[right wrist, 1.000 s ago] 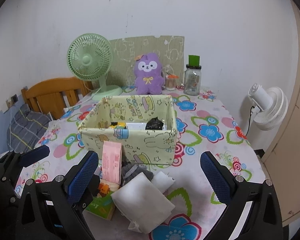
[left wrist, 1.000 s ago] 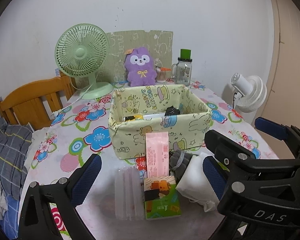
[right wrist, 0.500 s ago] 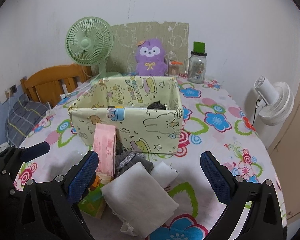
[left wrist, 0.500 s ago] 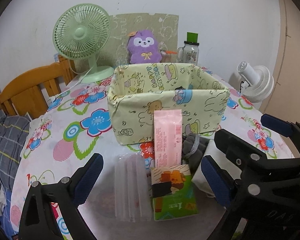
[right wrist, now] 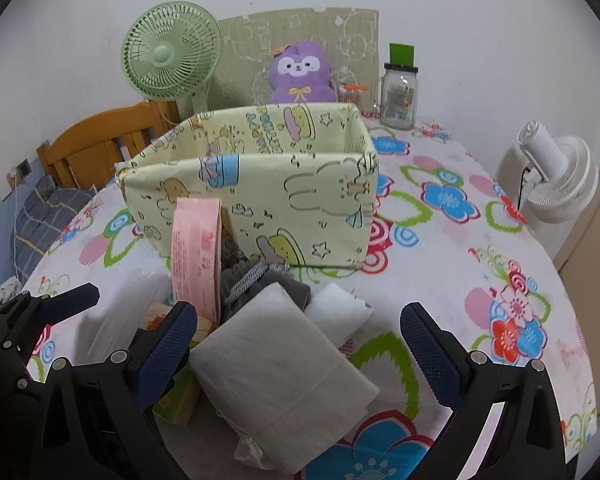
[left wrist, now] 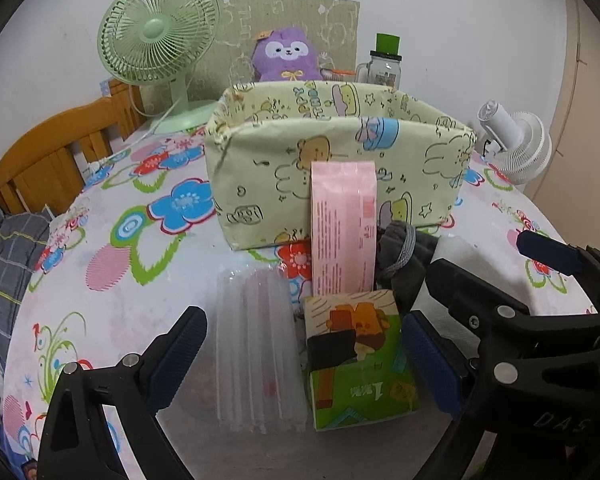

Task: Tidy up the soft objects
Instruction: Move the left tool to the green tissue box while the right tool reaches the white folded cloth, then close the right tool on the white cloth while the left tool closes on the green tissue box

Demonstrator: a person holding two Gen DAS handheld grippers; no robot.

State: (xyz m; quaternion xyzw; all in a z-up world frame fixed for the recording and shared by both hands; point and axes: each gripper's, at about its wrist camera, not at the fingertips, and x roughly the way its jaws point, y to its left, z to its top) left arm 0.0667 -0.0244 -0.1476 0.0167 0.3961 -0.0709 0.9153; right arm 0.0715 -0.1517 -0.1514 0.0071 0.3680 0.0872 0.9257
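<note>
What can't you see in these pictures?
- Inside of the fabric box: both views, hidden by its front wall.
- Writing on the pink packet: too small.
- Grey cloth: right view, partly under the white cloth.
- Plush toy bottom: behind the box.

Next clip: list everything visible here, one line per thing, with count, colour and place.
bin: 1, pale yellow print, table centre
pink pack: 1, leaning on bin front
tissue pack: 1, green, near edge
clear sleeve: 1, left of tissue pack
grey cloth: 1, before bin
white pads: 2, right of tissue pack
plush: 1, purple, behind bin
green fan: 1, back left
jar: 1, clear, green lid
white fan: 1, right, off table
chair: 1, wooden, left
left tongs: open
right tongs: open
</note>
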